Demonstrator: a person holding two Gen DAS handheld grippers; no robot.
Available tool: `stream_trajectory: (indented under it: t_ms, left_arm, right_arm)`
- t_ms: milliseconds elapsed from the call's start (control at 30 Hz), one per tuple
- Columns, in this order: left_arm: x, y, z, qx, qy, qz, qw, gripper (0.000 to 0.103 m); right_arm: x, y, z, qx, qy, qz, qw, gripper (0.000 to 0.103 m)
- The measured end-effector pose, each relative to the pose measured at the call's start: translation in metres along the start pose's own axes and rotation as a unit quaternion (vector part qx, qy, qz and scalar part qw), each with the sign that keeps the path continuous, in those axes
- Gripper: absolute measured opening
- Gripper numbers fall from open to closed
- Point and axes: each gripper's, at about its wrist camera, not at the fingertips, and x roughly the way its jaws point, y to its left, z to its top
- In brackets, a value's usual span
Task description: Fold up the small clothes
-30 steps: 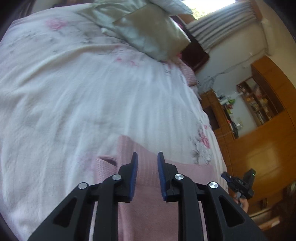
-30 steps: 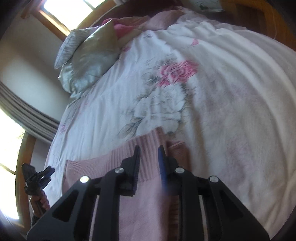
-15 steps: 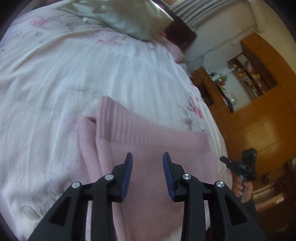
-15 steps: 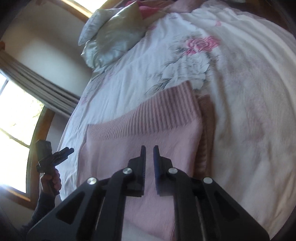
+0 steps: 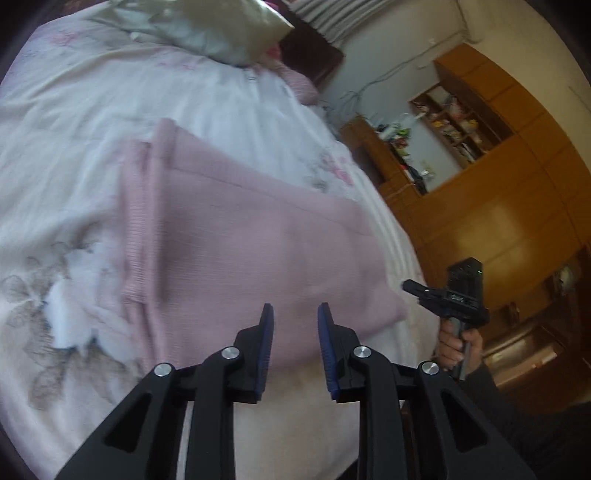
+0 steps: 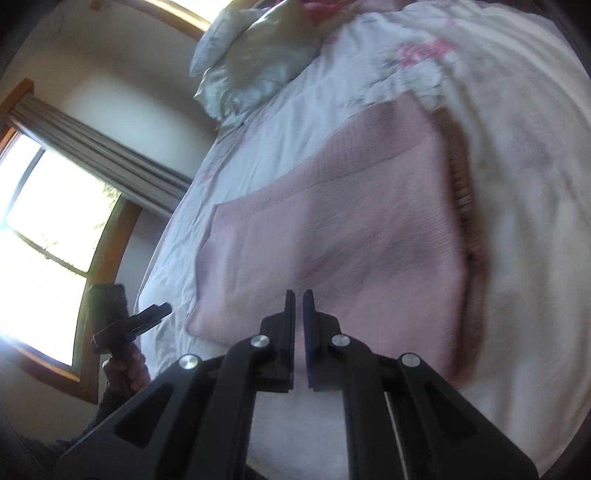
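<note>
A pink knitted garment (image 5: 240, 240) lies folded into a rectangle on the bed, with its ribbed hem at the far end. My left gripper (image 5: 295, 310) hovers open over the garment's near edge with nothing between its fingers. In the right wrist view the same garment (image 6: 332, 229) fills the middle, a brownish layer showing along its right side. Above its near edge my right gripper (image 6: 299, 295) is shut, with only a thin slit between the pads and no cloth in it. Each view also shows the other gripper off the bed's side, the right gripper (image 5: 448, 299) and the left gripper (image 6: 147, 314), each in a hand.
The white floral bed cover (image 5: 74, 110) spreads around the garment. A pale satin pillow (image 5: 221, 29) lies at the head of the bed. A wooden wardrobe (image 5: 498, 203) with cluttered shelves stands to the right. A curtained window (image 6: 37, 203) is on the left.
Both grippers have drawn back from the ribbed hem to the garment's near edge and risen. The left jaws have widened and the right jaws have closed.
</note>
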Motion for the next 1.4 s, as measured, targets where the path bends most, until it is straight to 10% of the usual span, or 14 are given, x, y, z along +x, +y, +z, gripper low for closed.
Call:
stream_trajectory:
  t_ms: [167,333,500,567,633,667,900,1400]
  left_arm:
    - [0.075,0.02,-0.026,-0.012,0.068,0.038,0.9969,0.026]
    - [0.067,0.032,-0.023,-0.024,0.07,0.024,0.997,0.027]
    - [-0.012,0.048,0.007,-0.064,0.027,0.031,0.9971,0.091]
    - [-0.044,0.064,0.024,-0.094,0.011,0.039,0.9947,0.099]
    - [-0.06,0.084,0.04,-0.132,0.01,0.053,0.9897,0.099]
    - [-0.061,0.092,0.047,-0.146,0.011,0.06,0.9874,0.099]
    - [-0.011,0.133,0.078,-0.184,0.078,0.051,0.9785,0.099]
    - [0.052,0.175,0.118,-0.186,0.093,-0.016,0.978,0.099]
  right_arm:
    - [0.072,-0.014,-0.03,0.022,0.062,-0.005,0.998,0.0]
    - [0.051,-0.046,-0.022,0.061,0.046,0.01,0.997,0.0]
    - [-0.011,-0.027,-0.021,0.018,0.01,-0.071,0.997,0.007]
    - [-0.017,0.01,-0.029,-0.043,0.021,-0.115,0.992,0.021]
    - [-0.01,0.055,-0.045,-0.113,0.032,-0.146,0.982,0.067]
    - [-0.003,0.078,-0.057,-0.152,0.039,-0.15,0.976,0.07]
    - [0.095,0.192,-0.132,-0.38,0.066,-0.232,0.893,0.07]
    - [0.212,0.216,-0.138,-0.436,0.099,-0.219,0.868,0.07]
